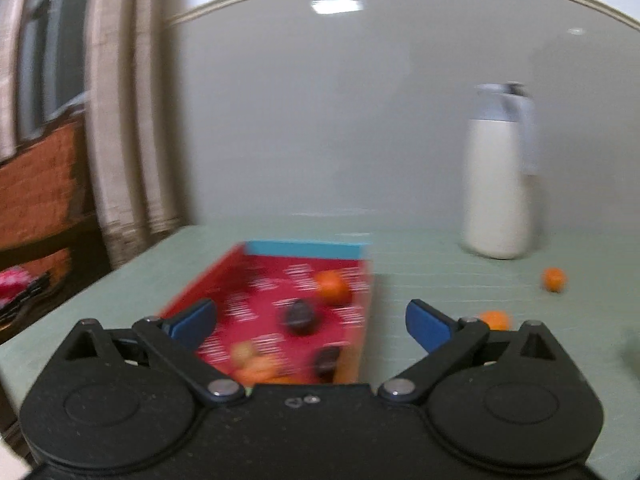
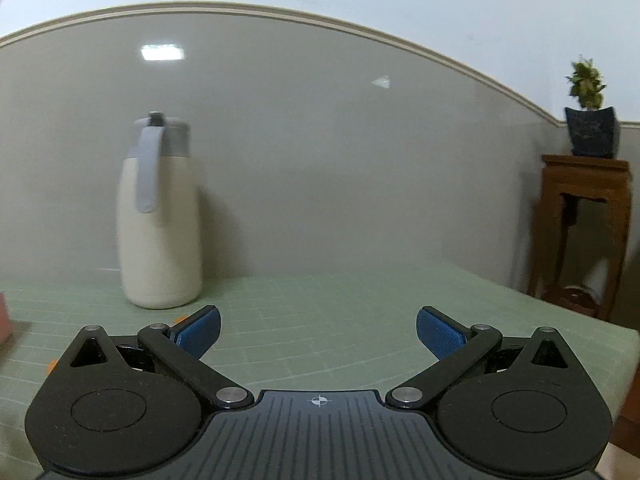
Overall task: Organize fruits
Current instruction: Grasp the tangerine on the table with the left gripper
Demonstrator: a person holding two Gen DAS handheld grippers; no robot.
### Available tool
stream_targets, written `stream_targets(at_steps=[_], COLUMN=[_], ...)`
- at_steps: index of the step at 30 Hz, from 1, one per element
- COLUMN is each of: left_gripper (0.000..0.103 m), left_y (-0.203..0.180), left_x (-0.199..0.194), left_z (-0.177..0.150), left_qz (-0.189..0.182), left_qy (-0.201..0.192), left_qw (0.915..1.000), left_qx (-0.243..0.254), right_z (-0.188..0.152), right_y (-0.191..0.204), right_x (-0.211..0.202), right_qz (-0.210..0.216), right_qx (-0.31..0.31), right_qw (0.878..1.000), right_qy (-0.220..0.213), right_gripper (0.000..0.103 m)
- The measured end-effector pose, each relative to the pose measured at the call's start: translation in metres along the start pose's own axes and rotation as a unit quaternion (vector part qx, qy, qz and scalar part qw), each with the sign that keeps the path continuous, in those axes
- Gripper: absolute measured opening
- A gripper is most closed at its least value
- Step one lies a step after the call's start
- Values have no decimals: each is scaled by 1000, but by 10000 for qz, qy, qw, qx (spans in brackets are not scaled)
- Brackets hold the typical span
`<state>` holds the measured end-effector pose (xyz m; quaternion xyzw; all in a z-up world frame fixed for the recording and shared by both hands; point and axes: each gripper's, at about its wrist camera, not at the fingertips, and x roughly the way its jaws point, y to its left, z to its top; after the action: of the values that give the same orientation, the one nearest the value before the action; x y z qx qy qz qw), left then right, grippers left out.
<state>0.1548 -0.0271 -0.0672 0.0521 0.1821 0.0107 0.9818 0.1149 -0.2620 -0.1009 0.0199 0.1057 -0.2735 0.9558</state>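
In the blurred left wrist view a red box (image 1: 256,280) with a blue far rim lies on the green mat. Inside it are an orange fruit (image 1: 332,287), two dark fruits (image 1: 300,317) and more orange and yellowish fruit at the near end (image 1: 256,366). My left gripper (image 1: 310,322) is open and empty, above the box's near end. Two small oranges lie loose on the mat to the right, one near my right finger (image 1: 495,319) and one farther off (image 1: 554,279). My right gripper (image 2: 318,334) is open and empty over bare mat; orange bits (image 2: 181,320) peek behind its left finger.
A tall cream jug with a grey lid stands at the back of the mat by the wall (image 1: 500,184), and it also shows in the right wrist view (image 2: 160,216). A wooden stand with a potted plant (image 2: 588,216) stands beyond the table's right edge. Curtains and a window are at left (image 1: 120,100).
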Motion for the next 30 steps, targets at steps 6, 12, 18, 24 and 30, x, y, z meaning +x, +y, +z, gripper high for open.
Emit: stream_targets(at_steps=[6, 12, 18, 24, 30], left_gripper=[97, 94, 87, 75, 68], left_y=[-58, -94, -107, -113, -113], left_x=[15, 44, 65, 81, 90], left_z=[5, 0, -7, -11, -13], left_qz=[-843, -1241, -1371, -1398, -1453], left_qy=[299, 719, 979, 1096, 1134], left_qw=[9954, 9884, 9841, 9819, 9809], left_qx=[336, 508, 562, 663, 624], right_z=[-6, -4, -3, -2, -2], right_y=[-37, -51, -55, -58, -58], right_x=[8, 17, 18, 23, 24], right_qz=[-331, -320, -217, -194, -76], right_qx=[104, 173, 211, 279, 382], right_qw=[9993, 9991, 9991, 9986, 9980], right_qy=[134, 234, 287, 396, 491], right_gripper=[103, 103, 103, 103, 103])
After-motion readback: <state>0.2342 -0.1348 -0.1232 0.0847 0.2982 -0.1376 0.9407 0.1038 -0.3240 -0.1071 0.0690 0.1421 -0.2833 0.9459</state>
